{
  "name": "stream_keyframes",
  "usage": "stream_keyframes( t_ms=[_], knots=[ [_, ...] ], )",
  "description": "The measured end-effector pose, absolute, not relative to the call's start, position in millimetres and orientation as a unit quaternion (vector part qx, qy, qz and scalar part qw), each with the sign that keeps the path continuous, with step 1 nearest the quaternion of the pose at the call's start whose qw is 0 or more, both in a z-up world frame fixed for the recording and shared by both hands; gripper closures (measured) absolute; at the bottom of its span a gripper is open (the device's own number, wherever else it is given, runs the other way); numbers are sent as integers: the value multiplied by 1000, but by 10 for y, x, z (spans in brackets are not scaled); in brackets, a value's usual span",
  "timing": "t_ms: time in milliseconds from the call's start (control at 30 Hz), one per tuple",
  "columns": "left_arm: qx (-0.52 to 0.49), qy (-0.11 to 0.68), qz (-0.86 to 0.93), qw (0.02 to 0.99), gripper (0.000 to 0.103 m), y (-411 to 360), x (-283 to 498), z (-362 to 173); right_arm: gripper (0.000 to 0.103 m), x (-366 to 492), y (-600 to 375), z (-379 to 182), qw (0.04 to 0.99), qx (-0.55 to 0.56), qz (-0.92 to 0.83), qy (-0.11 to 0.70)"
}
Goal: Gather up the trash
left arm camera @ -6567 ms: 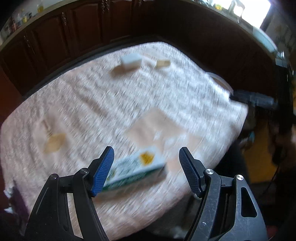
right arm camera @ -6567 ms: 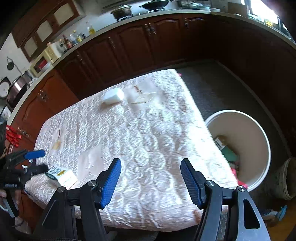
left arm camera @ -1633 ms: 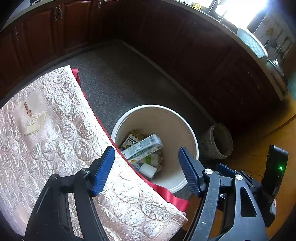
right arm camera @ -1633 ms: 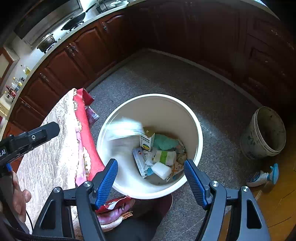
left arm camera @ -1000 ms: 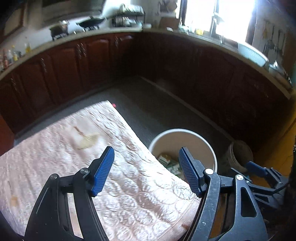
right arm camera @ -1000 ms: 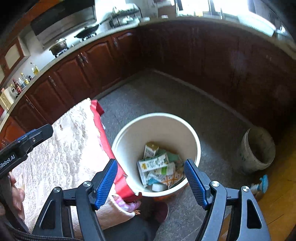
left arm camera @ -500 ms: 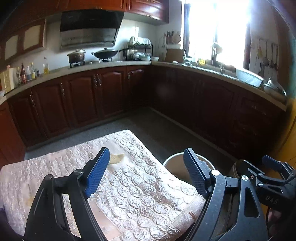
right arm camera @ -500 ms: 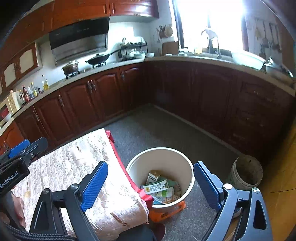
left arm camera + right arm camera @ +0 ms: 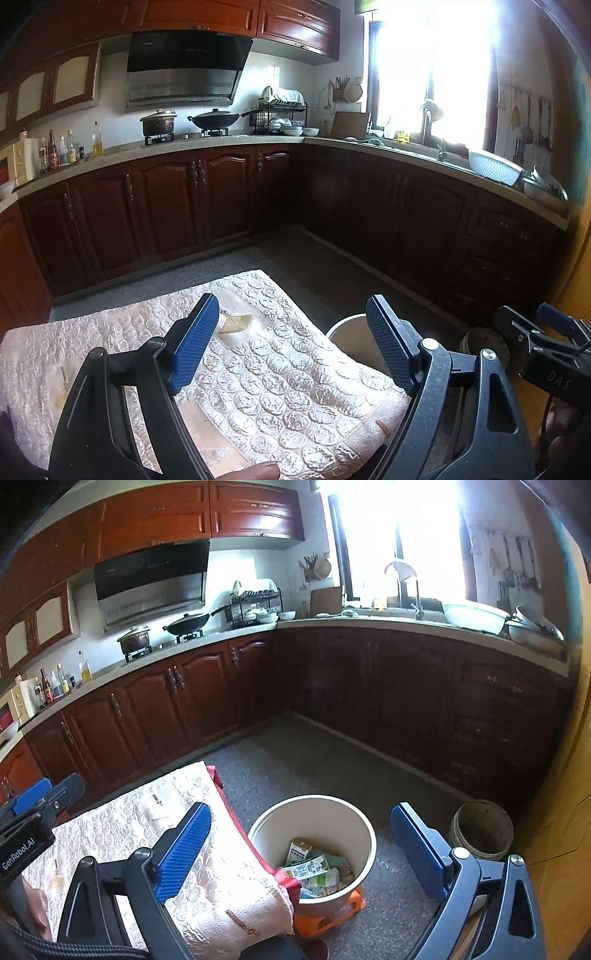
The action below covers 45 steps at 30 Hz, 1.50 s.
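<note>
A white round bin [image 9: 314, 818] stands on the floor by the table's right end, holding a green-and-white carton [image 9: 306, 869] and other packets. In the left wrist view only the bin's rim [image 9: 345, 332] shows. My right gripper [image 9: 301, 808] hovers high above the bin, its jaws opening, nothing between them. My left gripper [image 9: 291, 301] stands open and empty above the table's pink embossed cloth [image 9: 280, 391]. Each gripper also shows in the other's view: the right gripper [image 9: 546, 343] at the right edge, the left gripper [image 9: 37, 808] at the left edge.
An orange stool [image 9: 332, 910] sits under the bin, and a small brown pot [image 9: 482, 834] stands on the floor to its right. Dark wooden cabinets [image 9: 166, 206] line the grey floor. A tan fan-shaped motif [image 9: 236, 323] marks the cloth.
Both grippers have risen and tilted up from looking into the bin to facing the kitchen. The carton dropped from the left gripper now lies in the bin. The right jaws have spread wider.
</note>
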<state>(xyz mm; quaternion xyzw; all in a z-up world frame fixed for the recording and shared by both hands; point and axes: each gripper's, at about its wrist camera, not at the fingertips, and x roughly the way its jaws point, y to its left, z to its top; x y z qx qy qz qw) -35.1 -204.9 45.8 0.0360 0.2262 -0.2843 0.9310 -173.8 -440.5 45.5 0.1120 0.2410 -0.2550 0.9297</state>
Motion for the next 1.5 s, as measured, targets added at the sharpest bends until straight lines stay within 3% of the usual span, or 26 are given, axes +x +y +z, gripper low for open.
stream_keyframes(
  t_ms=[1500],
  knots=[
    [37, 224, -281, 932, 22, -2034, -337, 359, 5, -1705, -4376, 468, 931, 92, -264, 234]
  ],
)
